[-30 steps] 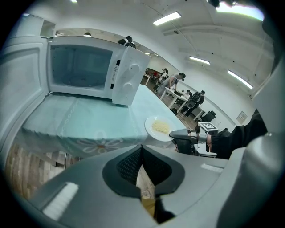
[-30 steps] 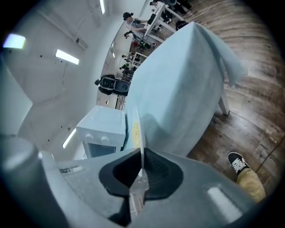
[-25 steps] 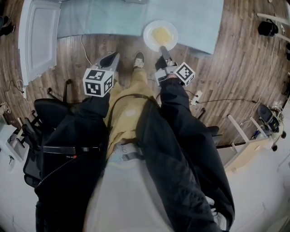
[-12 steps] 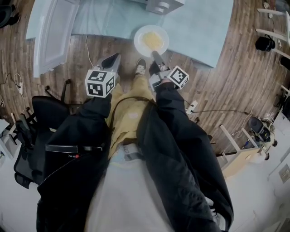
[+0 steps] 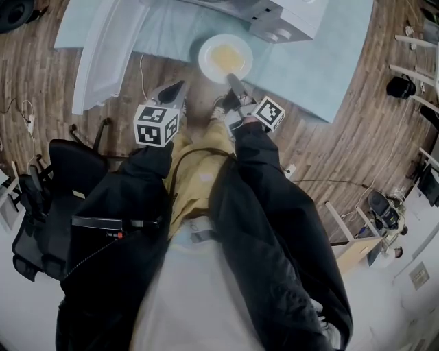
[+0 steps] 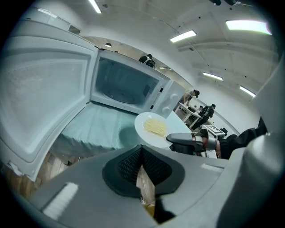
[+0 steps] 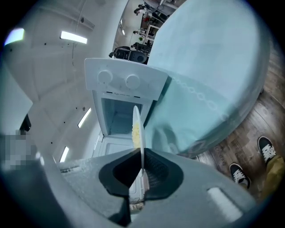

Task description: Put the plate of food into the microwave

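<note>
A white plate [image 5: 225,57] with yellow food hangs level over the teal-clothed table [image 5: 309,62], just in front of the white microwave [image 5: 274,17]. My right gripper [image 5: 233,81] is shut on the plate's near rim; in the right gripper view the plate [image 7: 138,129] shows edge-on between the pads of the right gripper [image 7: 141,171], with the microwave's open cavity [image 7: 118,118] behind it. The microwave door [image 5: 103,55] stands swung wide open to the left. My left gripper [image 5: 175,89] hangs shut and empty left of the plate, short of the table; in its own view the left gripper [image 6: 141,164] faces the microwave [image 6: 124,84] and the plate [image 6: 153,129].
A black chair [image 5: 48,199] stands at the left on the wooden floor. Pale wooden furniture [image 5: 357,240] sits at the right, with cables on the floor nearby. The person's shoes [image 7: 267,149] are by the table's edge.
The right gripper has carried the plate further over the table toward the microwave, which has come into the head view at the top. The left gripper has kept its place beside it.
</note>
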Available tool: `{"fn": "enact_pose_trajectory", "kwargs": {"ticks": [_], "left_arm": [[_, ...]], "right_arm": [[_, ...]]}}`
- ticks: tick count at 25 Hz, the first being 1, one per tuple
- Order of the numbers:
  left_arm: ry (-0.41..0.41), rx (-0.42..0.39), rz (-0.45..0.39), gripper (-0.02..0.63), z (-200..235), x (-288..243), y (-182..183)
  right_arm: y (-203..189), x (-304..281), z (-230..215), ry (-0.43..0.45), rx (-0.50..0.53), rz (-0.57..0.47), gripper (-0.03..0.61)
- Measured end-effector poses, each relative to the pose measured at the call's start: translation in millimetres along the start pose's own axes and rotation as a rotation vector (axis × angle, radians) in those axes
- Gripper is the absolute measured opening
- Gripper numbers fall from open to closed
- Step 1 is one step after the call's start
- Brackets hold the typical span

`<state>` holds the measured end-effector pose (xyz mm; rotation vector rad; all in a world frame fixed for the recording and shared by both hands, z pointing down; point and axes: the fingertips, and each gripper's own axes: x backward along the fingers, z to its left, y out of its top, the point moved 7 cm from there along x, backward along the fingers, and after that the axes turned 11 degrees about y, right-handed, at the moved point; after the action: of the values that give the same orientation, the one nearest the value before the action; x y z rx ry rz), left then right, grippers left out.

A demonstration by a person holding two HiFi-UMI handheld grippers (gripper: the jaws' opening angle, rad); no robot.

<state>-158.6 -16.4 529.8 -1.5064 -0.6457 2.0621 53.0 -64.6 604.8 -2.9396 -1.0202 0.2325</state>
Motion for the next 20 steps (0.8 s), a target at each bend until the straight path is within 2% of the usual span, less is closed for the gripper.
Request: {"fn": "enact_pose_trajectory", "kwargs": {"ticks": [4, 13, 20], "left_arm": [[0.007, 0.004, -0.016, -0.005, 19, -2, 10], [0.046, 0.0, -0.056, -0.005, 56, -6, 29], [0.02, -0.017, -0.069, -0.005, 67, -11, 40]], "right_arm": [[-1, -33, 7, 0.039, 0.003, 0.012, 0.008], [-2, -94, 8, 0.052, -0.008, -0.003, 0.008], [11, -133, 12, 0.07, -0.036, -0.078, 0.008]]}}
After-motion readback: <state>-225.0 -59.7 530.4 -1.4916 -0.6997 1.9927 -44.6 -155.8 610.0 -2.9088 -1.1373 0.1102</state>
